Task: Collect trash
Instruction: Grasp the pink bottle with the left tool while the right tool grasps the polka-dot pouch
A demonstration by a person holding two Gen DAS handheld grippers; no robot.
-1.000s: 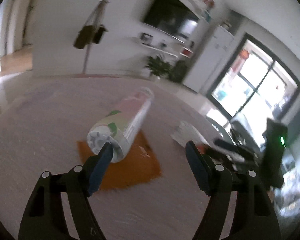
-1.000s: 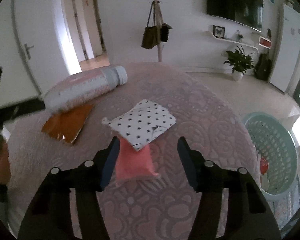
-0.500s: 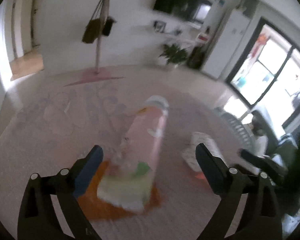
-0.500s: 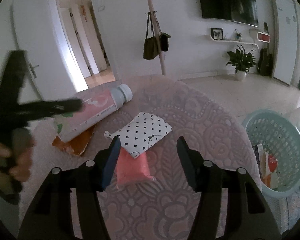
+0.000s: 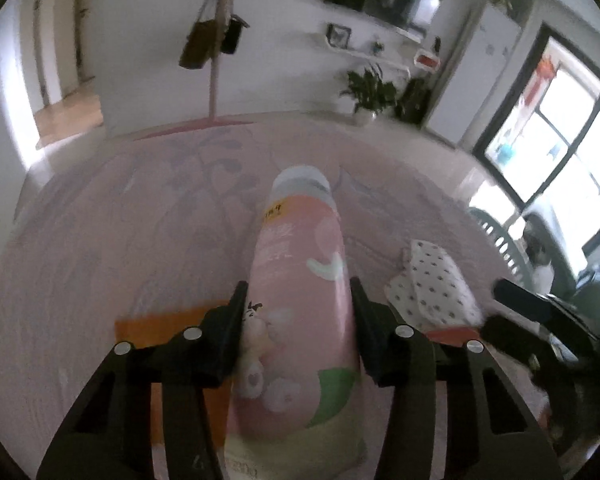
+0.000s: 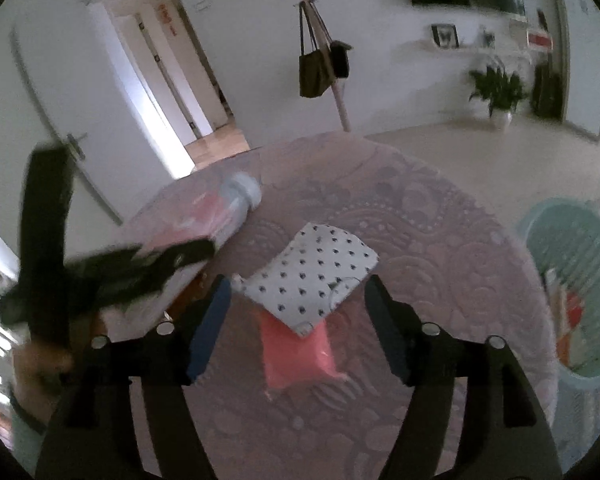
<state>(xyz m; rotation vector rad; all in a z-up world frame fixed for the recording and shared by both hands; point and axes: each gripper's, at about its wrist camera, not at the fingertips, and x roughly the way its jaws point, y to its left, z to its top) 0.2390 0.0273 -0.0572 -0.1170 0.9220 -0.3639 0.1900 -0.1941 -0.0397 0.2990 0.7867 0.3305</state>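
Lying on a round table (image 6: 440, 240) under a pink patterned cloth, four pieces of trash were counted: one bottle, one orange wrapper, one polka-dot pouch, one pink packet.

Left side: orange wrapper (image 5: 160, 326) lay flat near the table's left edge, partly under the bottle. The bottle (image 5: 300, 300) lay on its side, pale cap pointing toward the far edge; pink label with cartoon figures, a green patch and a small yellow tag near the neck. Its writing was too blurred to read. The left gripper (image 5: 298, 300) had its fingers pressed against both sides of the bottle's body, pinching it.

Centre: the polka-dot pouch (image 6: 312, 276), white with dark dots, lay near the table's middle, overlapping the far end of the pink packet (image 6: 296, 352). No legible print on either.

The right gripper (image 6: 298, 304) hung over these two, fingers spread wide, the pouch and packet between them but untouched; blue pads (image 6: 208, 328) visible.

Right side: one mint-green slatted basket (image 6: 580, 240) stood on the floor just beyond the table's right edge, with a few items inside, including something red; count and labels not discernible.
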